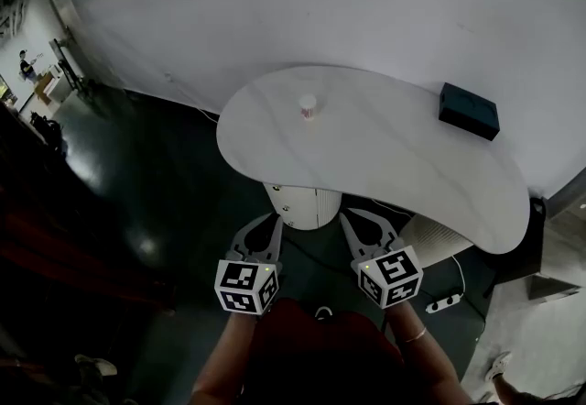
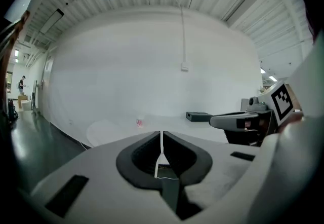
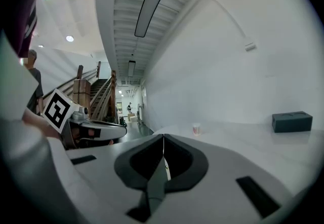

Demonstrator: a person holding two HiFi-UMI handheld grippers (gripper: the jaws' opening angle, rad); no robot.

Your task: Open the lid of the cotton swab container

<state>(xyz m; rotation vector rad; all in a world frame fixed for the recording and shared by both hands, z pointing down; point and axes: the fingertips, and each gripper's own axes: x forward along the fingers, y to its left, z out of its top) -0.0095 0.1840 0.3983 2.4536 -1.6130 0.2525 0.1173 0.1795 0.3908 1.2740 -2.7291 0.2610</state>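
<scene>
You held both tools level in front of you, short of the bench and above the dark floor. The left tool was pressed together with nothing between its jaws, which met in a thin seam in the left gripper view. The right tool was likewise pressed together and empty, as the right gripper view showed. The two tools sat side by side, apart from each other, with their marker cubes nearest your wrists. A thin bracelet circled your right wrist.

Beyond the tool tips stood the bench's pale pedestal, and a white power strip lay on the floor to its right. The white, curved bench stretched ahead of you.

The cotton swab container, a small white pot with a reddish label, stood upright towards the bench's far left part, well apart from both tools. It was too small in every view to tell how its lid sat. A dark box rested at the bench's far right edge, well apart from the container. A plain white wall rose behind the bench, and a person stood far off at the left.
</scene>
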